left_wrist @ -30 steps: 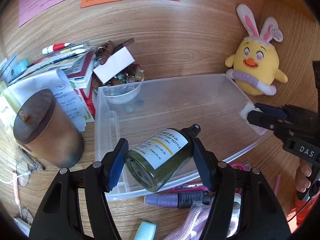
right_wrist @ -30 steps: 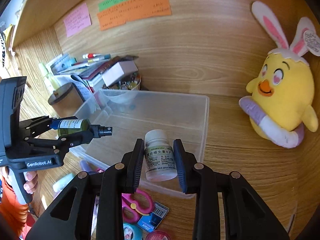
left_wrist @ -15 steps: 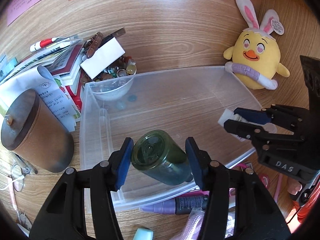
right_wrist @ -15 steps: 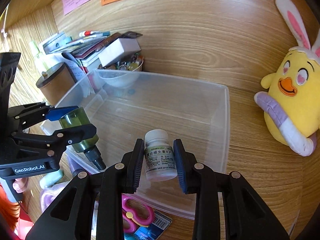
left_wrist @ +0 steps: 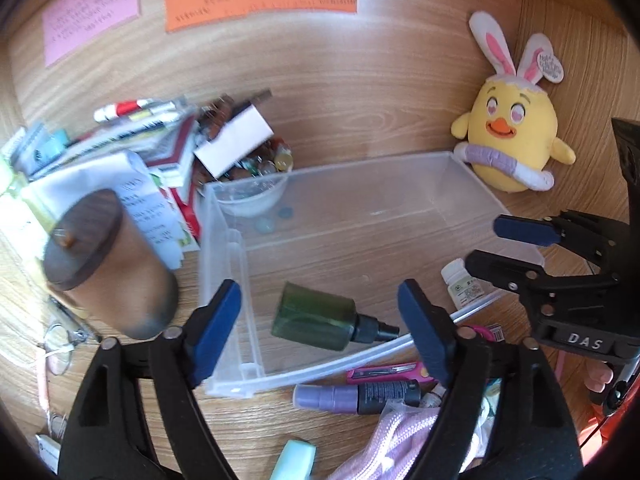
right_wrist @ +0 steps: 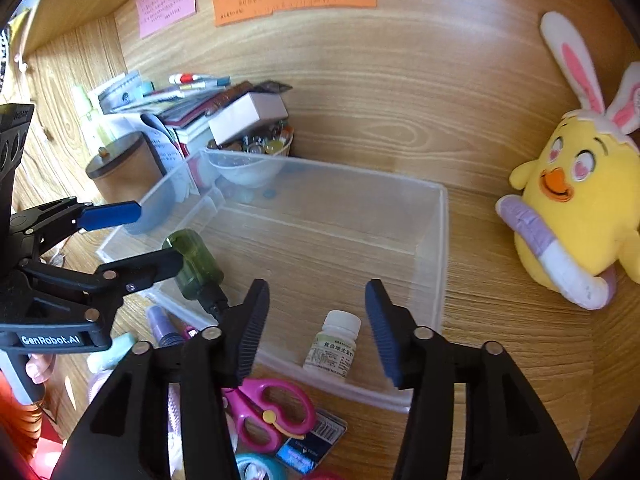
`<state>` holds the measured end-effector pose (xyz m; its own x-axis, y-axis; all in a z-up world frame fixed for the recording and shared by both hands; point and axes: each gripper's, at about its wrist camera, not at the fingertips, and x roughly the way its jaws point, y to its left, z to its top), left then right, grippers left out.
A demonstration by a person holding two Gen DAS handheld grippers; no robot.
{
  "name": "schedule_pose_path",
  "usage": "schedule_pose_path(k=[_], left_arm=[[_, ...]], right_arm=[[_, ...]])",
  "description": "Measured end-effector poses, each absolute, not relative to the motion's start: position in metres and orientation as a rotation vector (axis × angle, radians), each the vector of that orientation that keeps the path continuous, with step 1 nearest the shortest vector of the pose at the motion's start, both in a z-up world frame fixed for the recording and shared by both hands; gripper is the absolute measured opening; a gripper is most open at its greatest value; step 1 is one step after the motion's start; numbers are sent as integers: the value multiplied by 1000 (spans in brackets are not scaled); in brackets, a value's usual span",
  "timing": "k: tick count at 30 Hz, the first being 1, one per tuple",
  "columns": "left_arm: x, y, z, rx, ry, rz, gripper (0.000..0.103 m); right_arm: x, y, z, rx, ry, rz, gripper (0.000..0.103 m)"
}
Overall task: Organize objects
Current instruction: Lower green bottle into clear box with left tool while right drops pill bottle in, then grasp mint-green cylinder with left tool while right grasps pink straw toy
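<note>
Inside the clear bin point(left_wrist: 448, 184), green bottle point(left_wrist: 316, 316) and pill bottle point(right_wrist: 334, 346) lie free of both just-opened claws.

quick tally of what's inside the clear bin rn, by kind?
Inside the clear bin:
Green spray bottle: 1
White pill bottle: 1
Total: 2
Both lie free of the grippers. The glass bowl sits behind the bin, seen through its wall, so it is not counted.
</note>
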<state>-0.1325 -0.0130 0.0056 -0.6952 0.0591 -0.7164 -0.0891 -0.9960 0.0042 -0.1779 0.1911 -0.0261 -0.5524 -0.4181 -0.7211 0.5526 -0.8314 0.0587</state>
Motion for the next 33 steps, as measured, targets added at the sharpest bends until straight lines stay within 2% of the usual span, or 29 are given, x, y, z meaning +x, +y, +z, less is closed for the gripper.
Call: schedule_pose_path(k=[5, 10, 20, 24, 27, 29, 33], left_arm=[[-107, -19, 22, -1095, 86, 2916, 95], [-80, -29, 30, -1041, 85, 2965, 98], [-43, -49, -8, -1201, 119, 2963, 98], [-37, -62, -33, -1311, 14, 2941, 98], [-34, -70, -43, -1345, -49, 2931, 90], [-32, -72, -48, -1372, -59, 2914, 81], [-30, -67, -59, -1416, -14, 2870, 77]], right_arm=[[-158, 209, -12, 982, 218, -2394, 58], [-133, 231, -4, 948, 197, -2436, 64], [-89, 274, -20, 992, 153, -2520, 68], [-73, 291, -44, 1088, 95, -2530, 68], [-65, 297, -63, 1187, 7, -2470, 68], [-57, 297, -75, 1241, -24, -2430, 68], [-41, 289, -86, 1274, -7, -2415, 68]])
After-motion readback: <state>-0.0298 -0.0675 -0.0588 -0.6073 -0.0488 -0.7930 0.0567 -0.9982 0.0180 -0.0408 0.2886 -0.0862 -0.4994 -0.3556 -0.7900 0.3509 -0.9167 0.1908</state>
